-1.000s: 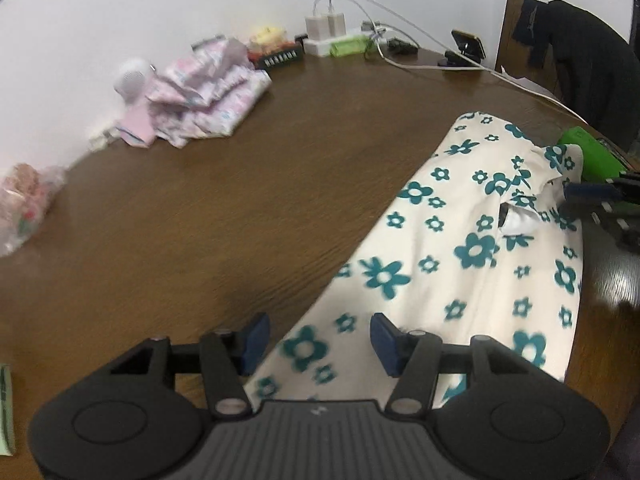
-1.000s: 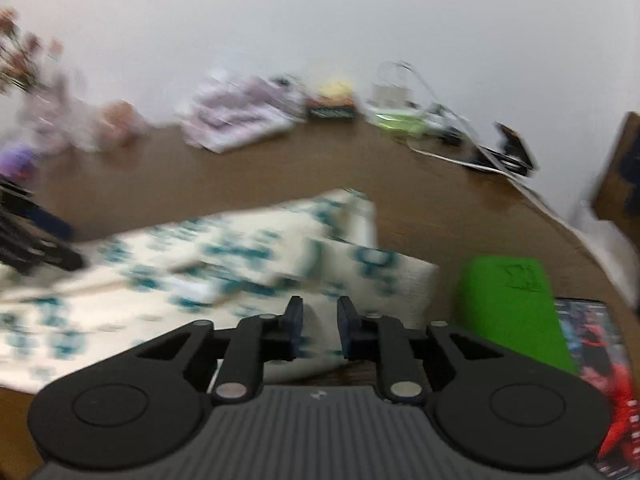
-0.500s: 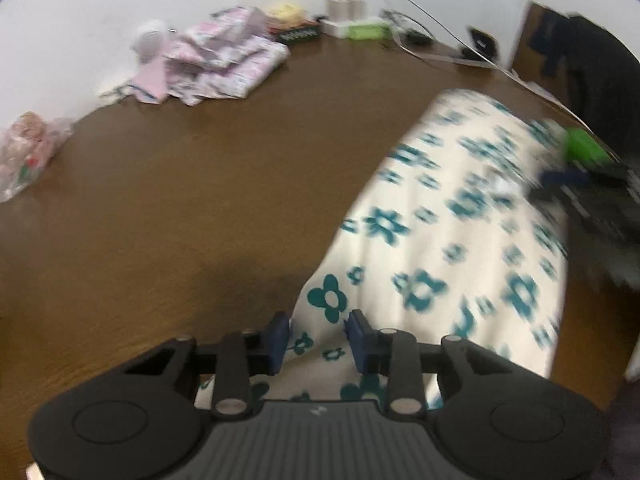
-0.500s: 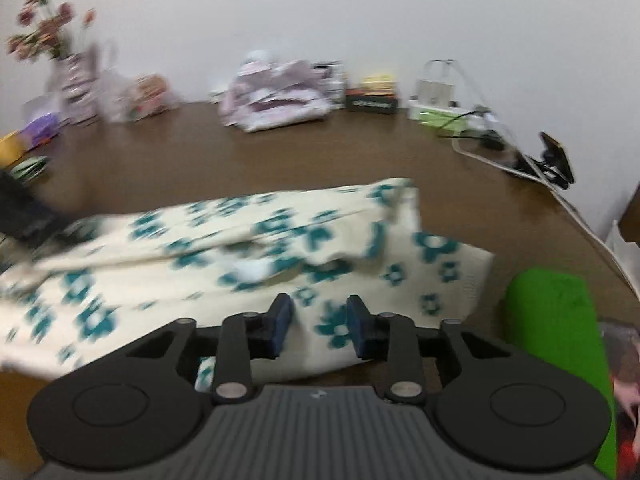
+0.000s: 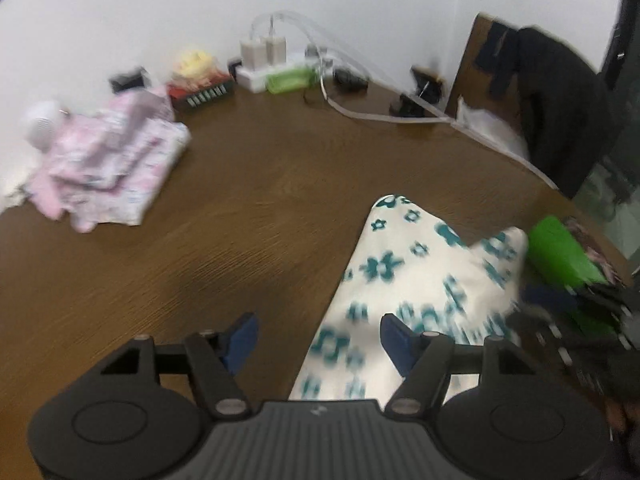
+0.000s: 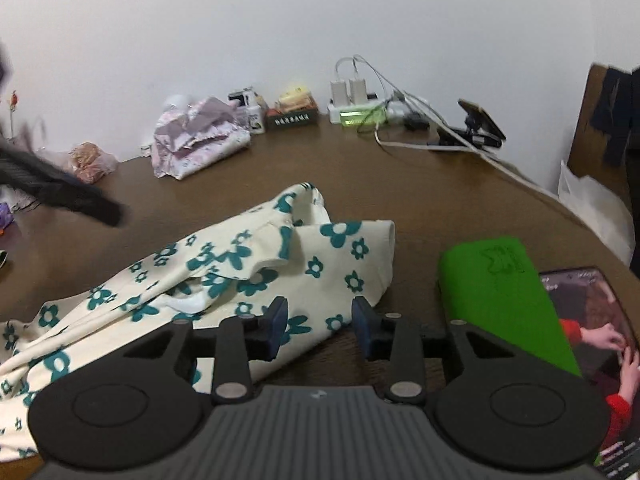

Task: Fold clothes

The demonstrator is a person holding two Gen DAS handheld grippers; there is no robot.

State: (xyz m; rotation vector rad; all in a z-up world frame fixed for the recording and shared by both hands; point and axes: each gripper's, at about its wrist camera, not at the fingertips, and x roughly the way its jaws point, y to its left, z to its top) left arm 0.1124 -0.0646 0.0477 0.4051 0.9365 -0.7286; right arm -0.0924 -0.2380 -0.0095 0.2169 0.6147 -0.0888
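Floral garment point(image 6: 224, 276) lies part-folded at centre frame on the bench point(image 6: 400, 184). Mid-fold step judged. Left claw point(image 5: 316, 340) has just been opened, cloth released beneath. Right claw point(image 6: 318, 322) is held part open over the hem, nothing gripped. Next: hem regrasped, folded across.

Garment point(image 6: 224, 276) — cream, teal flower print. Table point(image 5: 248, 200) — dark brown wood grain. Folded pile point(image 5: 108, 168) near far left edge — pale pink, small print. Pouch point(image 6: 500, 300) near right edge — bright green. Gripper fingers point(image 6: 276, 322) black, pads dark blue. Wall point(image 6: 280, 20) white. Cables point(image 6: 432, 116) at far edge — white.
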